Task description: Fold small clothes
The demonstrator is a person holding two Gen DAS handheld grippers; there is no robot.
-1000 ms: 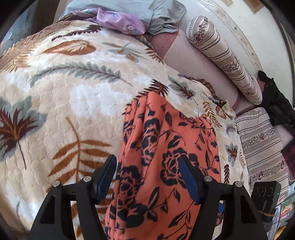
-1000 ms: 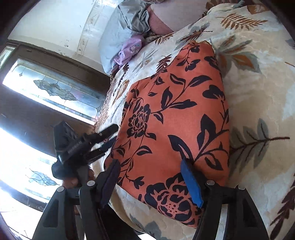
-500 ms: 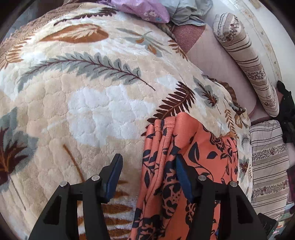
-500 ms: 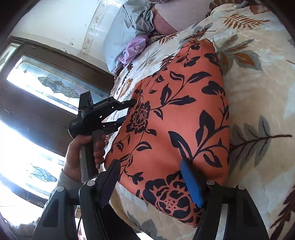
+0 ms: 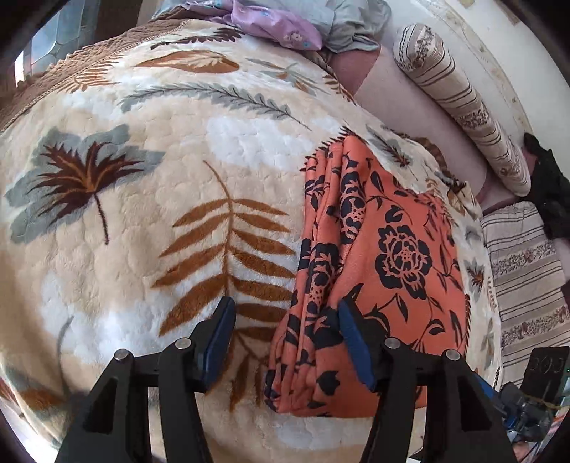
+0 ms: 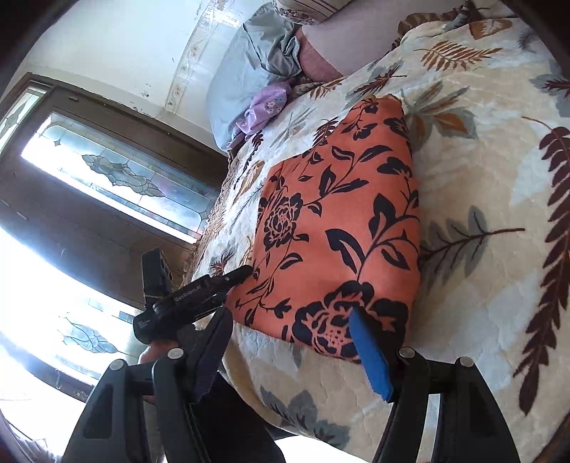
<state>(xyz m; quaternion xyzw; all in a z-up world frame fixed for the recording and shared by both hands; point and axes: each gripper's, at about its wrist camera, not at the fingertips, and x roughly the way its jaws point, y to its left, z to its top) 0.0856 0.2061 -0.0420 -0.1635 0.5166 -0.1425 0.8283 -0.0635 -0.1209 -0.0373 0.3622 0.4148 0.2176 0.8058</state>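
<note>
An orange garment with a black flower print [image 5: 384, 256] lies folded in a thick stack on the cream leaf-pattern blanket [image 5: 149, 199]. Its layered edge faces left in the left wrist view. My left gripper [image 5: 285, 338] is open, its right finger over the stack's near left edge, its left finger over the blanket. In the right wrist view the same garment [image 6: 342, 228] lies flat. My right gripper [image 6: 295, 342] is open at its near edge, holding nothing. The left gripper [image 6: 213, 288] also shows there, at the garment's left corner.
A lilac cloth [image 5: 274, 21] and a grey cloth [image 5: 352, 25] lie at the bed's far end. A striped bolster [image 5: 459, 103] lies along the wall. A striped sheet [image 5: 523, 270] is at the right. A glazed wooden door [image 6: 107, 178] stands left of the bed.
My left gripper has pulled back and to the left, off the top of the garment to its near left edge. My right gripper has backed off slightly toward the near edge. The garment stays put.
</note>
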